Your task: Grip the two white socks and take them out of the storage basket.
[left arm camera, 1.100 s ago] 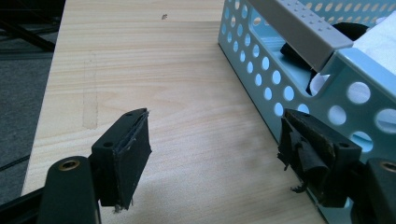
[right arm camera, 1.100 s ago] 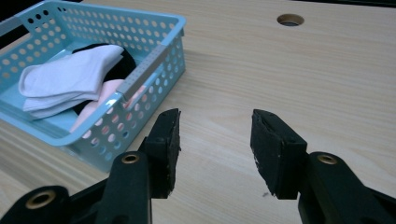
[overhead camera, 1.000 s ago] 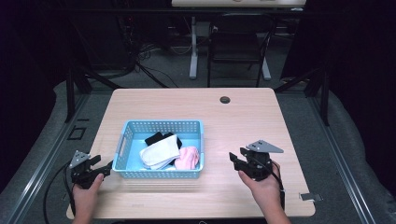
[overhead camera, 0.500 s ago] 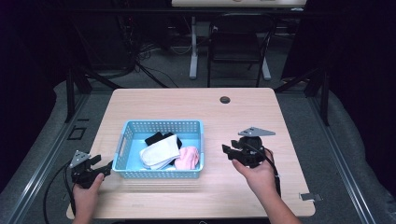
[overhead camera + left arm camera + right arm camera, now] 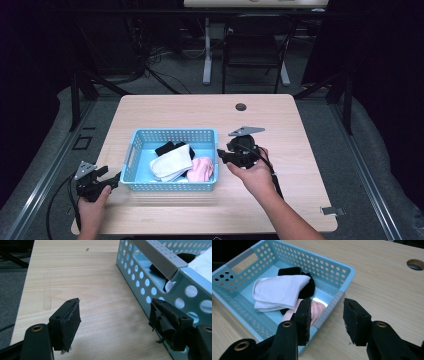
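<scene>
A light blue perforated basket (image 5: 175, 133) stands on the wooden table, left of centre. In it lie a folded white sock (image 5: 172, 162), a pink sock (image 5: 202, 169) and a black sock (image 5: 166, 147). My right gripper (image 5: 222, 156) is open at the basket's right wall. In the right gripper view the right gripper (image 5: 328, 305) straddles that wall (image 5: 329, 307), one jaw over the pink sock (image 5: 317, 308), the other outside. My left gripper (image 5: 111, 175) is open at the basket's front left corner. The left gripper (image 5: 115, 312) has one jaw close against the basket's outer wall (image 5: 140, 282), with nothing between the jaws.
A round cable hole (image 5: 241, 106) sits near the table's far edge, also seen as a hole (image 5: 415, 264) in the right gripper view. A small grey tag (image 5: 332, 210) lies near the front right corner. Chair and desk legs stand on the floor beyond the table.
My right gripper has moved left and forward from the table's right side to the basket's right wall. The left gripper has stayed where it was.
</scene>
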The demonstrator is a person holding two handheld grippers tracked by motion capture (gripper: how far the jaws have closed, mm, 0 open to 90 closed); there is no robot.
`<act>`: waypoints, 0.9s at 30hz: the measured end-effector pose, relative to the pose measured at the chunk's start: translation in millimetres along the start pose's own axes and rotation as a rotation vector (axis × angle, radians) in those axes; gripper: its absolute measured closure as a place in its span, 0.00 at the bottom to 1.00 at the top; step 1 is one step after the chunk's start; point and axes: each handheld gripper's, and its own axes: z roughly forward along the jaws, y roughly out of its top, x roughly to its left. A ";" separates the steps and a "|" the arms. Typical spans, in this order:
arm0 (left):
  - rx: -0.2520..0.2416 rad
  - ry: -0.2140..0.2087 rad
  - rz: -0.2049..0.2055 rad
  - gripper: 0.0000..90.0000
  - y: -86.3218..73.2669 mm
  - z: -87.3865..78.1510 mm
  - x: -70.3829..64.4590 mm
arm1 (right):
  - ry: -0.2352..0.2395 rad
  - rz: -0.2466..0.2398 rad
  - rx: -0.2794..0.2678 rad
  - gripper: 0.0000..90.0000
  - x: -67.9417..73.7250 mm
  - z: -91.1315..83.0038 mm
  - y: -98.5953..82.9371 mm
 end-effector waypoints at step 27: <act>-0.009 -0.003 -0.004 0.28 0.0 0.6 0.9 | 0.066 0.040 0.286 0.70 45.2 106.5 41.3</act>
